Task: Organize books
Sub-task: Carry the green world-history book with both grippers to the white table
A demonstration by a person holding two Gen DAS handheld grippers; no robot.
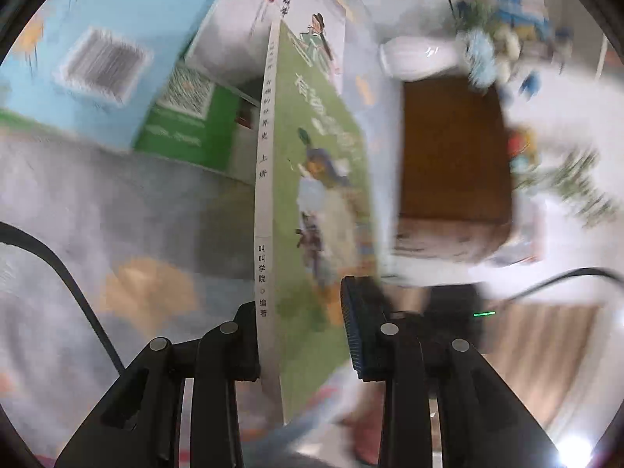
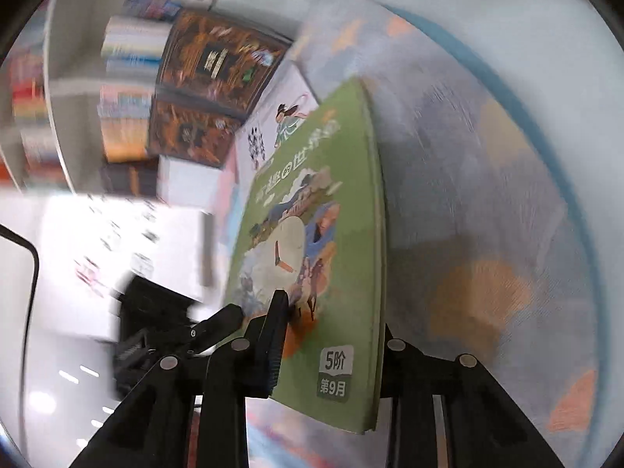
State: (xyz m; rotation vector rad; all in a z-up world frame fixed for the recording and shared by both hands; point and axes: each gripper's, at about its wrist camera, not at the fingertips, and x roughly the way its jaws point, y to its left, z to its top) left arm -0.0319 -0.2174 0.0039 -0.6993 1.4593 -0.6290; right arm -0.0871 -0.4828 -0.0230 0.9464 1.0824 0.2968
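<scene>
Both tools grip one green book [image 1: 312, 202]: the left tool [image 1: 300, 335] is clamped across its spine end, the right tool [image 2: 331, 351] across its page edge. The book stands on edge above a patterned grey cloth [image 2: 487, 202], with shelved books [image 2: 128, 89] beyond. To seat it squarely, both hands should likely travel together without twisting the cover.

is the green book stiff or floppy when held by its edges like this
Probably fairly floppy: the green book looks thin and soft-covered, and its cover bows slightly. Likely light. The glossy cover may slip, though both the left gripper and right gripper clamp it.
</scene>
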